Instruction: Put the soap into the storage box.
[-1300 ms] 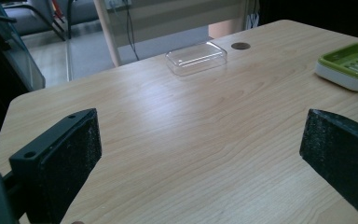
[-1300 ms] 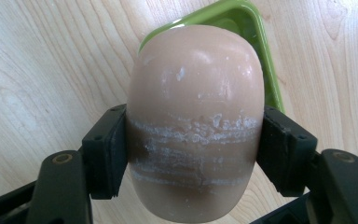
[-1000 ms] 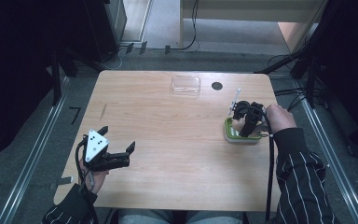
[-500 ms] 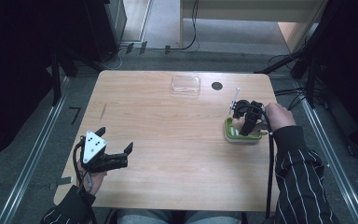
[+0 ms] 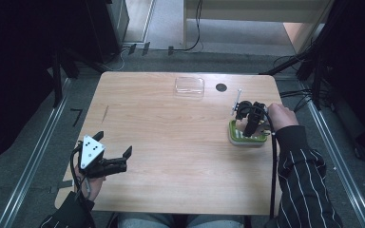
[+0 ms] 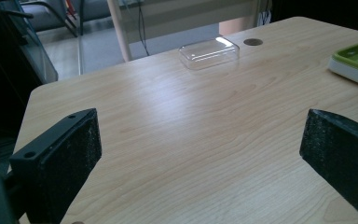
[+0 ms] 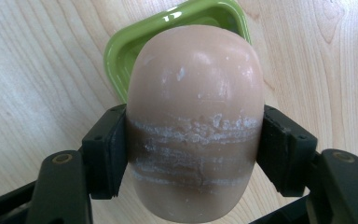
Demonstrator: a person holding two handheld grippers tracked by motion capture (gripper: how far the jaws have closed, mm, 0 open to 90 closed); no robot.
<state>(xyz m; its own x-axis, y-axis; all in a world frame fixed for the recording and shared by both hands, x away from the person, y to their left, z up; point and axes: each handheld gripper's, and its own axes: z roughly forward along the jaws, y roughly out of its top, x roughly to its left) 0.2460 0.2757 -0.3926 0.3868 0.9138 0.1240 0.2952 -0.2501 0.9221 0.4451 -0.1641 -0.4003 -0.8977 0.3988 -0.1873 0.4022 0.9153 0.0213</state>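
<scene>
A pinkish-beige bar of soap [image 7: 196, 84] with white scuffed bands is clamped between the two black pads of my right gripper [image 7: 193, 149], which is shut on it. Just beyond the soap, a green soap dish [image 7: 121, 51] rests on the wooden table. From above, the right gripper [image 5: 249, 124] points down over the dish [image 5: 247, 138] at the table's right side, hiding the soap. My left gripper [image 5: 114, 143] hovers near the front left corner, open. Between its black jaws there is nothing but bare table [image 6: 200, 154]. The dish [image 6: 354, 60] lies far to its right.
A clear plastic lid or box [image 5: 189, 86] lies at the table's far edge near the middle, with a round black cable hole [image 5: 221, 87] to its right. From the left gripper both appear ahead, the box [image 6: 209, 52] and the hole [image 6: 252, 42]. Dark stands and cables surround the table.
</scene>
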